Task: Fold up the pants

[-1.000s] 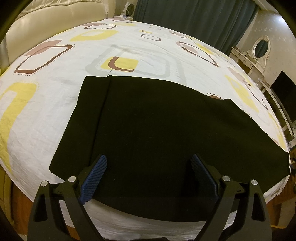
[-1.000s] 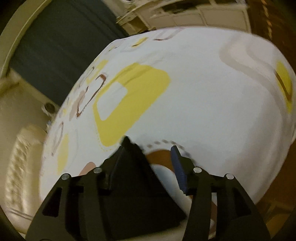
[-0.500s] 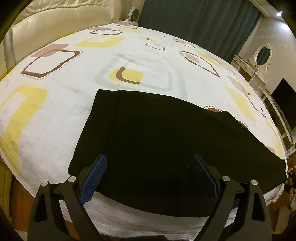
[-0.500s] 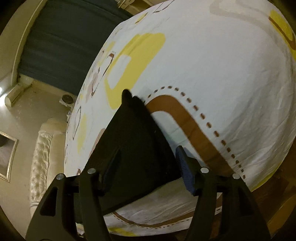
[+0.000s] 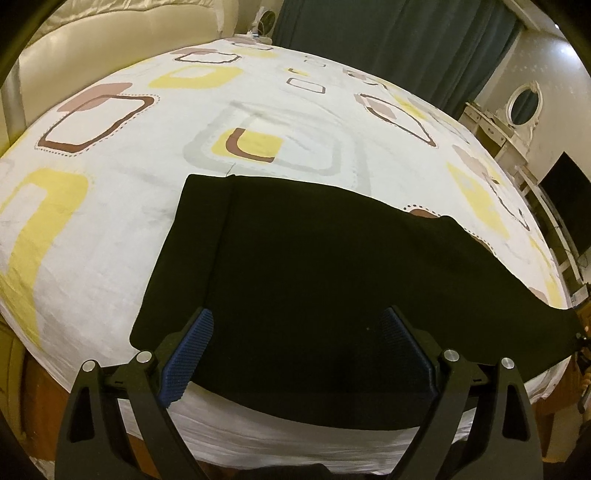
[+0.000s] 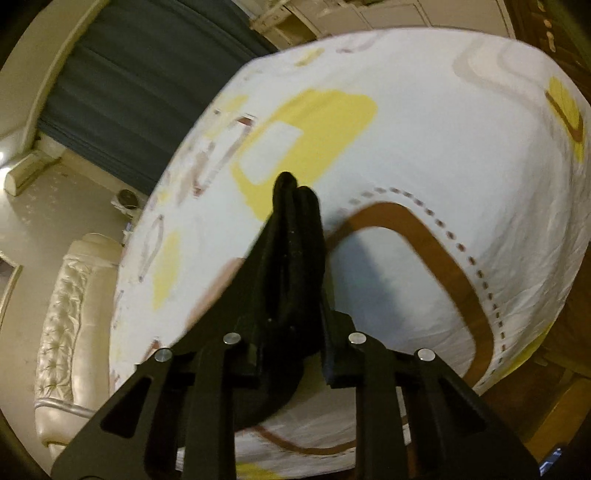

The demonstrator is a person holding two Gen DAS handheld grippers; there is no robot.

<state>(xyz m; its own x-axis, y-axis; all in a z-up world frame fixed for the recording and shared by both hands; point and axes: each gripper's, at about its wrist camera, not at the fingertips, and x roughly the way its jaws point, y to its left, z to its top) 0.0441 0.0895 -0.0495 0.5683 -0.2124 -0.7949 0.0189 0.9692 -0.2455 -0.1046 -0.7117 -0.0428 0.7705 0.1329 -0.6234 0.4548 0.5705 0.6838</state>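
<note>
Black pants (image 5: 314, 273) lie flat across the near part of the bed, waistband end at the left, legs running off to the right edge. My left gripper (image 5: 295, 332) is open and empty, hovering over the pants' near edge with its blue pads spread wide. My right gripper (image 6: 295, 206) is shut on the leg end of the pants (image 6: 280, 295); the black cloth bunches between the fingers and hangs below them, raised off the sheet.
The bed sheet (image 5: 122, 206) is white with yellow, brown and grey squares. A cream headboard (image 5: 92, 33) stands at the far left. Dark curtains (image 5: 388, 40), a dresser with an oval mirror (image 5: 522, 105) and a dark screen (image 5: 569, 206) are to the right.
My right gripper has closed on the pants' leg end and lifted it. My left gripper has drawn back, so the pants sit farther away in its view.
</note>
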